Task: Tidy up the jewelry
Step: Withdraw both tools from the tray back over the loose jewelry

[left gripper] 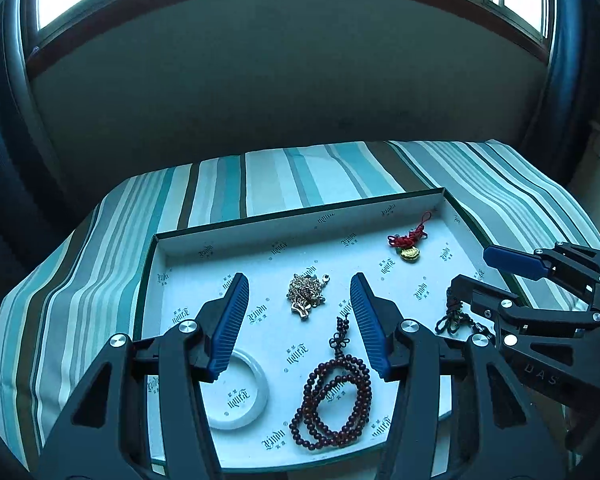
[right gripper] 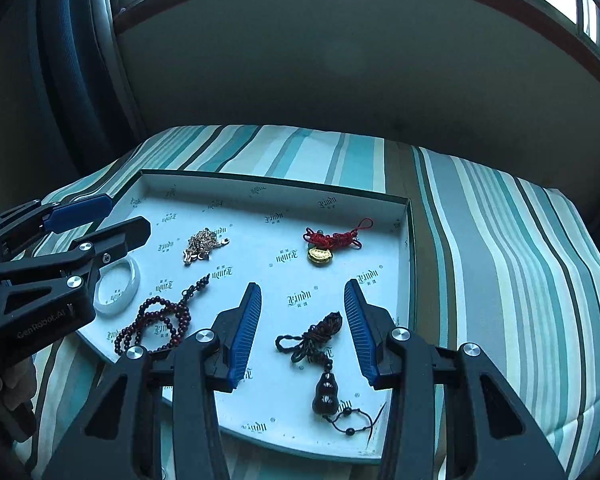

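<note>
- I have the left gripper (left gripper: 300,292) hovering over the shallow box (left gripper: 300,216) on the striped cloth (left gripper: 100,248), jaws spread wide with nothing between them.
- Below that gap lie the gold chain (left gripper: 306,294) and, nearer me, the dark red bead string (left gripper: 334,404); the white bangle (left gripper: 244,392) is partly behind my left finger.
- My right gripper (right gripper: 302,302) is also wide open and empty, above the right part of the box.
- Between its fingers on the box floor lies the dark gourd pendant (right gripper: 325,394) with its knotted cord (right gripper: 314,340).
- The red knot charm (right gripper: 332,240) with the gold piece sits farther back, near the right wall of the box.
- All five pieces lie apart from one another inside the box.
</note>
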### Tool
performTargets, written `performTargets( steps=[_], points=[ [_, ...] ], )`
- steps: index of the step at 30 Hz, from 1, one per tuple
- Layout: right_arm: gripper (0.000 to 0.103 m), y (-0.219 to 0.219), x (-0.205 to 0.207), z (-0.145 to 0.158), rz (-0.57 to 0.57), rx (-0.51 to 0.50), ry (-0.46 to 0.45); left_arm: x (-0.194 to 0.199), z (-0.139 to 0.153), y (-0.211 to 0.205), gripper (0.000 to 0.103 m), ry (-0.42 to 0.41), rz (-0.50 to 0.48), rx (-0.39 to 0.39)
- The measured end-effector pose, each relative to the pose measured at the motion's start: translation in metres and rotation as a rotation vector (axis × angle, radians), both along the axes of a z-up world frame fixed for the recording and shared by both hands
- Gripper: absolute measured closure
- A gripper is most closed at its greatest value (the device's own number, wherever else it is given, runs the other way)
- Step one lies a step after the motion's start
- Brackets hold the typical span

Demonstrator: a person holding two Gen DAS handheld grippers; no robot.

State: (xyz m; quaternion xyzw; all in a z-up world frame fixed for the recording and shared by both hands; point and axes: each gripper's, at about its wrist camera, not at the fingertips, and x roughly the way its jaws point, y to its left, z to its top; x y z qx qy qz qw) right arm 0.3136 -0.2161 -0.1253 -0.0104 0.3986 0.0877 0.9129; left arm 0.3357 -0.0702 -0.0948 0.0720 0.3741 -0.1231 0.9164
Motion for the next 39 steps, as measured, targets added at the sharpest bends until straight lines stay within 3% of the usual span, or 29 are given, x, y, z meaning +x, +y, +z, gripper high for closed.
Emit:
performTargets(
  steps=[8, 23, 34, 36, 39],
  points=[
    [0.059, 0.004, -0.060, -0.002, 0.016, -0.012, 0.030, -0.061, -0.004, 0.014, 0.050, -0.004, 0.011, 0.061],
    [0.062, 0.012, -0.137, -0.031, 0.053, -0.033, 0.133, -0.144, -0.034, 0.036, 0.051, 0.109, 0.040, 0.100],
    [0.063, 0.015, -0.152, -0.037, 0.063, -0.038, 0.149, -0.160, -0.053, 0.028, 0.053, 0.167, 0.008, 0.092],
    [0.063, 0.014, -0.152, -0.036, 0.062, -0.036, 0.147, -0.158, -0.055, 0.025, 0.060, 0.173, -0.003, 0.098],
    [0.063, 0.014, -0.151, -0.036, 0.061, -0.033, 0.147, -0.155, -0.062, 0.022, 0.062, 0.188, -0.016, 0.115]
  ],
)
